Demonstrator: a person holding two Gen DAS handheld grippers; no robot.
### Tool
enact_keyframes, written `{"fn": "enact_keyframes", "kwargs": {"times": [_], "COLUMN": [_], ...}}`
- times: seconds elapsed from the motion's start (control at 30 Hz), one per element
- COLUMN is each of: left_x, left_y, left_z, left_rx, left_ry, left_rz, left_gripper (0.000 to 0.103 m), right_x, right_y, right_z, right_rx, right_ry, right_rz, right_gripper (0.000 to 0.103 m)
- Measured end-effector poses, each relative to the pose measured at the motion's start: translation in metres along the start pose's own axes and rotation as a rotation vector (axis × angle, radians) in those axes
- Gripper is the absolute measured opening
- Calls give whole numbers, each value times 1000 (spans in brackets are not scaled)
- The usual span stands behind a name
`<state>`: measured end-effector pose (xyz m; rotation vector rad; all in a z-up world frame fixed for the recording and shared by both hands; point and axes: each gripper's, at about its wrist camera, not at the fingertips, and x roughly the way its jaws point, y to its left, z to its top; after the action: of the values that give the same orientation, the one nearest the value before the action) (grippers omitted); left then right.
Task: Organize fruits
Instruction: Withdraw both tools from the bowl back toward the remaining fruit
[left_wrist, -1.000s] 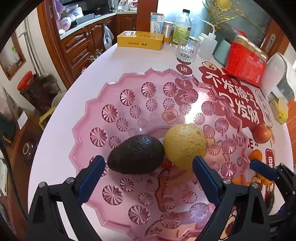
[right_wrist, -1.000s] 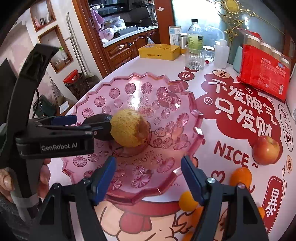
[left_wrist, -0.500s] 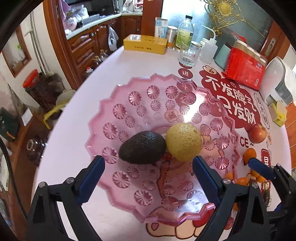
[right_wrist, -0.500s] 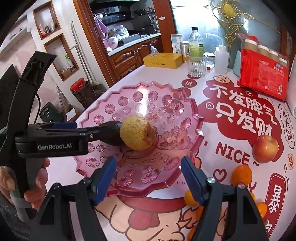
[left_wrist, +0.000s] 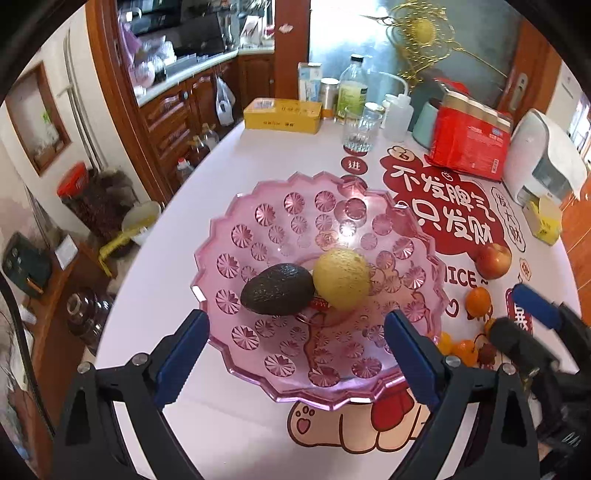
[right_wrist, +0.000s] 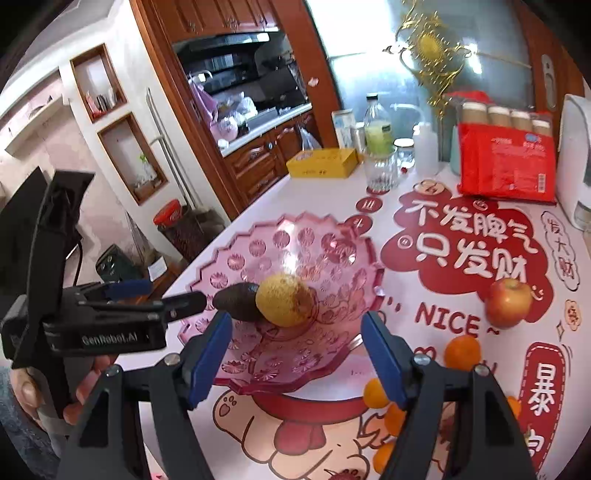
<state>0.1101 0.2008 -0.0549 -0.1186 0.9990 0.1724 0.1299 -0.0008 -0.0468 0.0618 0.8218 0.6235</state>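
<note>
A pink glass fruit bowl stands on the white table. A dark avocado and a yellow pear lie side by side, touching, in its middle. My left gripper is open and empty, above the bowl's near rim. My right gripper is open and empty, near the bowl's front rim. A red apple and several small oranges lie on the table right of the bowl.
A drinking glass, bottles, a yellow box, a red package and a white appliance stand along the table's far side. The table's left edge drops to the floor.
Both grippers have pulled back and up from the bowl, so the bowl and fruit look smaller and farther. The avocado and pear have not moved. Both grippers stay open.
</note>
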Motion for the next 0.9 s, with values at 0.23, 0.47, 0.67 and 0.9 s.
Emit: {"fn": "enact_keyframes", "kwargs": {"times": [0.23, 0.47, 0.67, 0.9], "left_x": [-41, -74, -89, -78], "left_y": [-28, -71, -109, -152], "left_z": [-9, -19, -32, -58], "left_rx": [53, 104, 152, 183], "left_ry": [-85, -146, -187, -177], "left_rz": [-20, -88, -142, -201], "left_gripper": [95, 95, 95, 95], "right_x": [-55, -115, -156, -182], "right_y": [-3, -15, -32, -57], "right_z": [-4, -22, -41, -64], "right_rx": [-56, -88, -65, -52], "right_ry": [-109, -184, -217, -251], "right_rz": [-80, -198, -280, -407], "right_gripper": [73, 73, 80, 81]}}
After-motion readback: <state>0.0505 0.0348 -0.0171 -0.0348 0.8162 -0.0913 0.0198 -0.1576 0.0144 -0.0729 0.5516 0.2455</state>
